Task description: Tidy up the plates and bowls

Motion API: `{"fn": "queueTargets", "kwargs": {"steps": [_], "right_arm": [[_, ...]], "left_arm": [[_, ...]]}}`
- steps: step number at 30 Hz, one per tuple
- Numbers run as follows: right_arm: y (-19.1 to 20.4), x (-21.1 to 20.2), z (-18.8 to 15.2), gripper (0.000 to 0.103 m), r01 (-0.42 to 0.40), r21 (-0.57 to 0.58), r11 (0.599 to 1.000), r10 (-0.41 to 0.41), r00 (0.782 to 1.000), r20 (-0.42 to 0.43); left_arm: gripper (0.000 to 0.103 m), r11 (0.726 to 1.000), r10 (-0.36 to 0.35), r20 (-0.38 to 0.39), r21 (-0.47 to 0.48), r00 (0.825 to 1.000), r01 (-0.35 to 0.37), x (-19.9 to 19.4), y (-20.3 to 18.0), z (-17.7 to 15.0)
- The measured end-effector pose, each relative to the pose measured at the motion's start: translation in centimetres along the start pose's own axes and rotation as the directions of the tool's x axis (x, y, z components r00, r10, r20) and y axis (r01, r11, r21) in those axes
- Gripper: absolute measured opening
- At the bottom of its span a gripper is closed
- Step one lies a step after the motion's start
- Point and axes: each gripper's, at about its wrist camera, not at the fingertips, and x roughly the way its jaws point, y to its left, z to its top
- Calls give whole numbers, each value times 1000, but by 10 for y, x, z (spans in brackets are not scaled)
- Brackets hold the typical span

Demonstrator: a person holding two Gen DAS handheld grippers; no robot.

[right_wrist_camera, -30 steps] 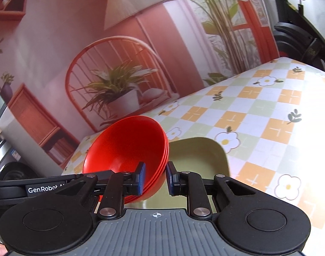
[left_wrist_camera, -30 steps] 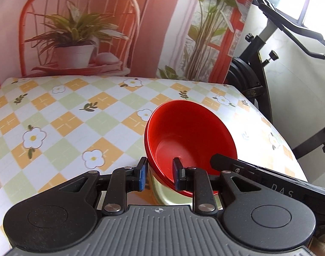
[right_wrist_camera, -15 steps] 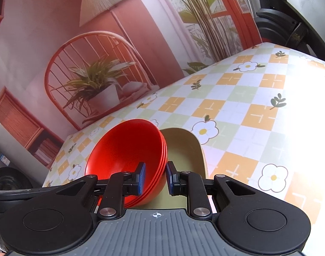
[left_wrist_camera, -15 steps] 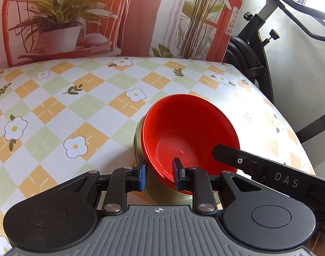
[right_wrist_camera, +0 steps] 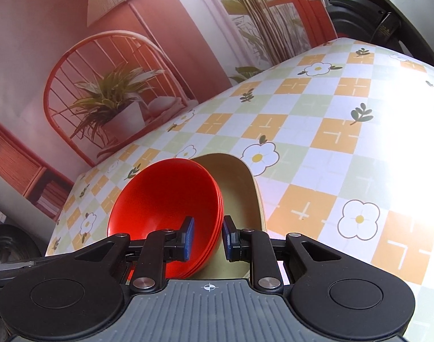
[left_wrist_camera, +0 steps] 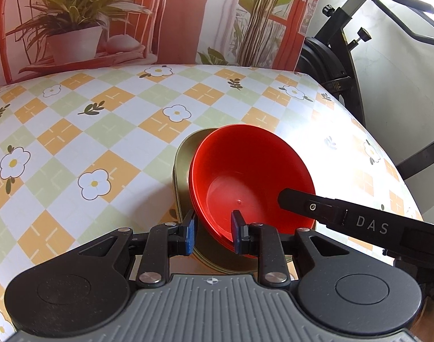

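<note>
Red bowl stack (left_wrist_camera: 251, 176) apparently pinched between both grippers, olive plates (right_wrist_camera: 239, 188) half-hidden beneath.

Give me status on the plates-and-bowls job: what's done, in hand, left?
Done: red bowls are nested together, olive plates stacked beneath. In hand: the left gripper and right gripper each straddle the bowls' rim on opposite sides, bowls tilted over the plates. Left: settle them level, then release. No other dishes show on the tablecloth.
</note>
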Motion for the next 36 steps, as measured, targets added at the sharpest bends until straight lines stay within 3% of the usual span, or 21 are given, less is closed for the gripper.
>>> {"fn": "queueTargets", "kwargs": {"steps": [16,22,26,30,36], "right_arm": [[1,-6,3,26,10,-9,1000,-10,1000,23],[4,-19,9,29,26,-27,999,-24,997,73],[10,-36,16,35,37,-66,997,-27,989,143],[25,-59,24,50,59,-153,986,-22,972,234],[46,-92,41,65,108,-266,958,-14,943,334]], "left_arm": [[31,998,32,32,48,999,-34,-13,-4,1],[34,998,28,67,58,997,-32,-27,-7,3],[43,997,31,109,73,994,-39,-43,-11,6],[52,994,48,170,94,984,-65,-66,-12,11],[61,987,97,281,96,955,-129,-112,-12,20]]}}
